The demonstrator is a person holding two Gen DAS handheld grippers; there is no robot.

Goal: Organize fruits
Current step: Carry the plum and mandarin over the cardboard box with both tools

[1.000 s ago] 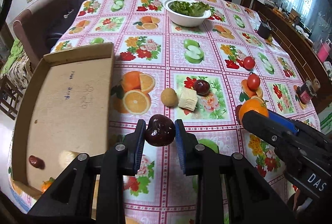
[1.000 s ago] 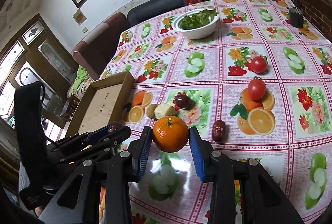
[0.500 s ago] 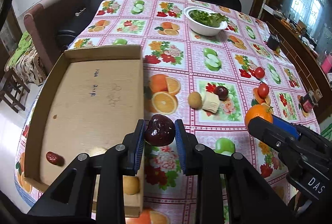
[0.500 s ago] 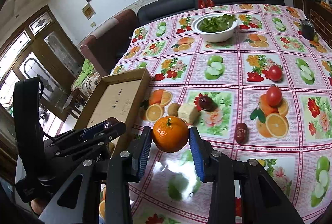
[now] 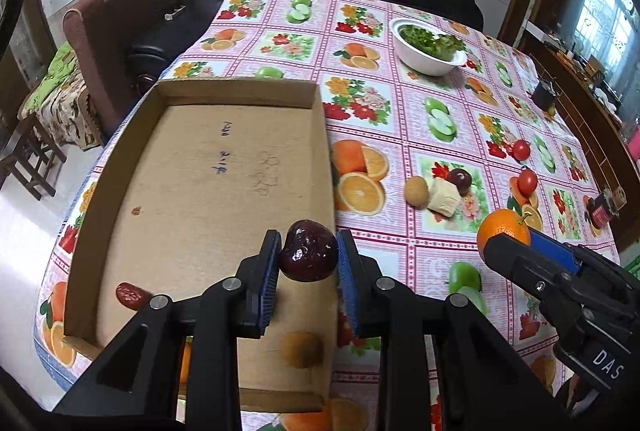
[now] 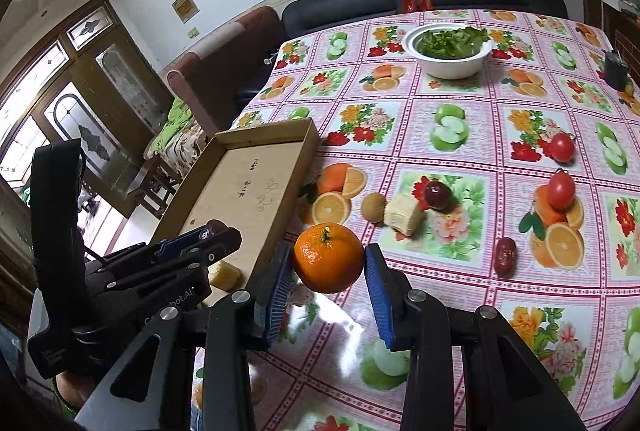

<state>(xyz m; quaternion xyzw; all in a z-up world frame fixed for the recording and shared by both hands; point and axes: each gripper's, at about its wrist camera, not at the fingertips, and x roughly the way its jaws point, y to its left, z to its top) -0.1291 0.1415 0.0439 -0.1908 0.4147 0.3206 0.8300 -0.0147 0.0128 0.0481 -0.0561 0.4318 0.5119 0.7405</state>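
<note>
My left gripper is shut on a dark red plum and holds it over the near right part of the cardboard tray. My right gripper is shut on an orange and holds it above the table just right of the tray. The tray holds a red date and a yellow fruit. On the cloth lie a kiwi, a pale chunk, a dark red fruit, a red date and two tomatoes.
A white bowl of greens stands at the far side of the table. A small dark cup sits at the far right edge. A small red object lies by the right edge. A sofa and an armchair stand behind the table.
Both grippers moved left toward the tray with their fruits. The left gripper with the plum is now over the tray; the right one with the orange is beside its right wall.
</note>
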